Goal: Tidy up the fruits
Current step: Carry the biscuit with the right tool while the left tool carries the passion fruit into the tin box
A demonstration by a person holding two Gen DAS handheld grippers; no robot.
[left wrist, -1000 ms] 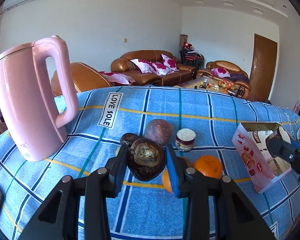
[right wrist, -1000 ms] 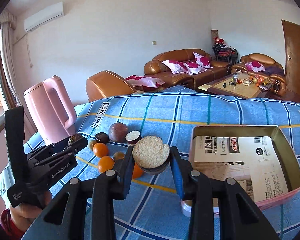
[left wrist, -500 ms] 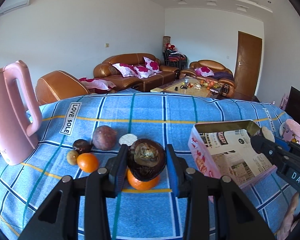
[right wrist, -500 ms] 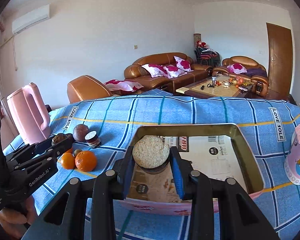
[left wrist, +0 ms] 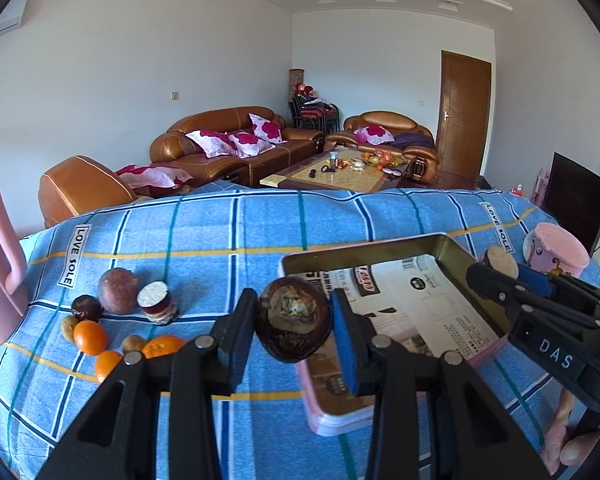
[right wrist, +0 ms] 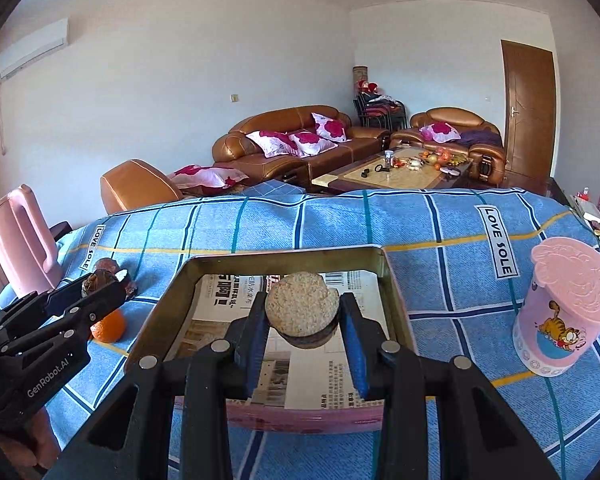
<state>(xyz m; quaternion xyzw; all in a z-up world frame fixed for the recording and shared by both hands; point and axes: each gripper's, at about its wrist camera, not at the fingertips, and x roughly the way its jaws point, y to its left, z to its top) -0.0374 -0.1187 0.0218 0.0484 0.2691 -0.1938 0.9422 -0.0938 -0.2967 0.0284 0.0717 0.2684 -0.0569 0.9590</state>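
My left gripper (left wrist: 294, 330) is shut on a dark wrinkled passion fruit (left wrist: 295, 318) and holds it over the near left corner of the pink tin box (left wrist: 452, 240). My right gripper (right wrist: 302, 322) is shut on a halved fruit with a pale cut face (right wrist: 301, 308) and holds it above the box's newspaper lining (right wrist: 220, 300). The right gripper also shows in the left wrist view (left wrist: 496, 266); the left gripper also shows in the right wrist view (right wrist: 100, 282). Several oranges (left wrist: 90, 336), a purple fruit (left wrist: 118, 290) and another halved fruit (left wrist: 156, 302) lie on the cloth at left.
A pink kettle (right wrist: 20, 240) stands at the table's left edge. A pink cartoon cup (right wrist: 562, 308) stands right of the box. The table carries a blue checked cloth (left wrist: 260, 220). Sofas and a coffee table are behind.
Both grippers have moved right with their fruits. The left now hangs over the box's corner, away from the fruit pile; the right is now above the box's inside.
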